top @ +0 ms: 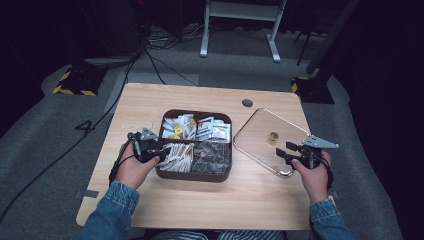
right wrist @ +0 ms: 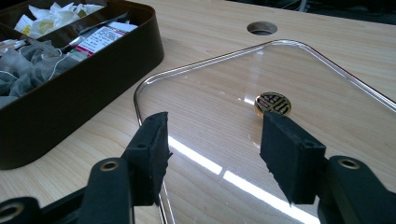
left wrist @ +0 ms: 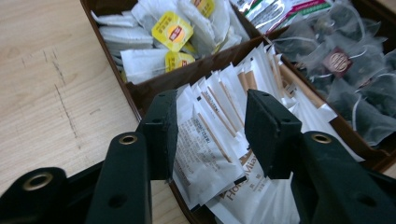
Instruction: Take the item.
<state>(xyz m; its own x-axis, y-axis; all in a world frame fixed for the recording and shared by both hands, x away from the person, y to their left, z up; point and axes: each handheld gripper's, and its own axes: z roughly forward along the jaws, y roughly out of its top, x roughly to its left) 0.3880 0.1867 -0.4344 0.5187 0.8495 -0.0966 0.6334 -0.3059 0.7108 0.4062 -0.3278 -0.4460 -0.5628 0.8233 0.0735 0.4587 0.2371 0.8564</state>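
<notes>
White paper sachets (left wrist: 212,140) stand packed on edge in the near-left compartment of a dark brown four-part box (top: 194,176) at the centre of the wooden table (top: 150,100). In the left gripper view the left gripper (left wrist: 210,135) reaches into this compartment, its two black jaws partly open and set on either side of a bundle of sachets. The sachets lie between the jaws; whether the pads press on them cannot be told. In the high view the same left gripper (top: 159,151) sits at the box's left wall, carried by the left hand (top: 132,167), whose denim sleeve (top: 107,212) enters from the bottom edge.

The compartment behind the sachets holds white tea bags with yellow tags (left wrist: 173,30). The near-right compartment holds dark mesh tea bags (left wrist: 341,60), and the far-right one holds printed foil packets (top: 214,129).

To the right of the box, apart from it, a clear lid (top: 265,137) with a small gold knob (top: 273,136) lies flat on the table. The right gripper (top: 284,151) hovers at the lid's near right edge, held by the right hand (top: 314,170). In the right gripper view the right gripper (right wrist: 215,149) has its jaws partly open, with the lid's surface and the knob (right wrist: 273,103) seen beyond them and nothing gripped. A round cable hole (top: 247,103) marks the table's far side.
</notes>
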